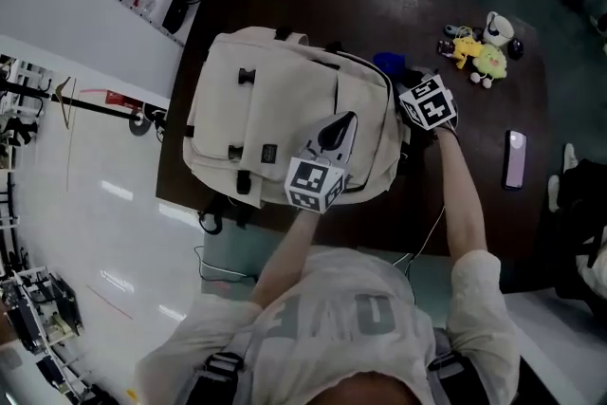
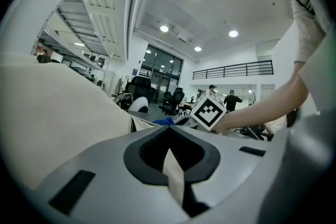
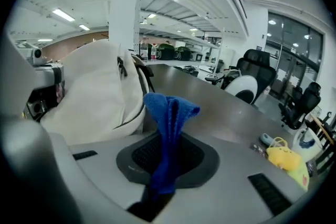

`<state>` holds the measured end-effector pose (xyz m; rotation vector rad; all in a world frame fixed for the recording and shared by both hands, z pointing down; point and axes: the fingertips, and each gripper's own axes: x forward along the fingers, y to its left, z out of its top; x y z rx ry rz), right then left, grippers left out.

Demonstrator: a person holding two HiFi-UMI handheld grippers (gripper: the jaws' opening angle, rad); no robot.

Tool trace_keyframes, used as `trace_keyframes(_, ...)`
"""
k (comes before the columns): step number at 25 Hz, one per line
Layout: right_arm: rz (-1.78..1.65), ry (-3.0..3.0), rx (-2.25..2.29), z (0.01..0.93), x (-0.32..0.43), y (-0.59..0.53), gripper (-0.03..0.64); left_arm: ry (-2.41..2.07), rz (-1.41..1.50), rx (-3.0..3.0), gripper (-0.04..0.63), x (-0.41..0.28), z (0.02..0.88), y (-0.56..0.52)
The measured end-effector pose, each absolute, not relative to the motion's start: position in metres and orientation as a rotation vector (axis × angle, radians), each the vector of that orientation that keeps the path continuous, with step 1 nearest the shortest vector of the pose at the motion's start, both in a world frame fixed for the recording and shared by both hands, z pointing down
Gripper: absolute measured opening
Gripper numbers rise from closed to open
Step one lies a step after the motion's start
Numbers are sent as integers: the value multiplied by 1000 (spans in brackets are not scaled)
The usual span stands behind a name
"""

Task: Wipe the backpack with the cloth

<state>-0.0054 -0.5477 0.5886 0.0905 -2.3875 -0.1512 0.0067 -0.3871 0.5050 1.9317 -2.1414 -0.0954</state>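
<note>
On the dark desk (image 1: 474,5) lies a cream backpack (image 1: 275,100); the left tool (image 2: 173,168) pinches what seems its fabric, the right tool (image 3: 164,165) grips a blue cloth (image 3: 169,113).

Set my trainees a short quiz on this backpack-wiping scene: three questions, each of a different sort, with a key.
1. True or false: the right tool is shut on a blue cloth.
2. Where is the left tool?
A. On top of the backpack, clamping a pale strip
B. Resting on the phone
C. Hanging over the floor, holding nothing
3. Fill in the missing word: the soft toy lying on the table is ____ in colour.

Key: 1 true; 2 A; 3 yellow.
</note>
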Motion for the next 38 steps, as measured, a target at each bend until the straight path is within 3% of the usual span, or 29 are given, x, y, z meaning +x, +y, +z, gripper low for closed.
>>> trace_keyframes(20,-239,-2350,-200,603,-12,-496,48,-2153,-94,1904,3,-3,512,-388)
trace_keyframes(38,-320,-2343,-113,591,69,-448,48,-2167,-87,1926,3,-2,513,-387)
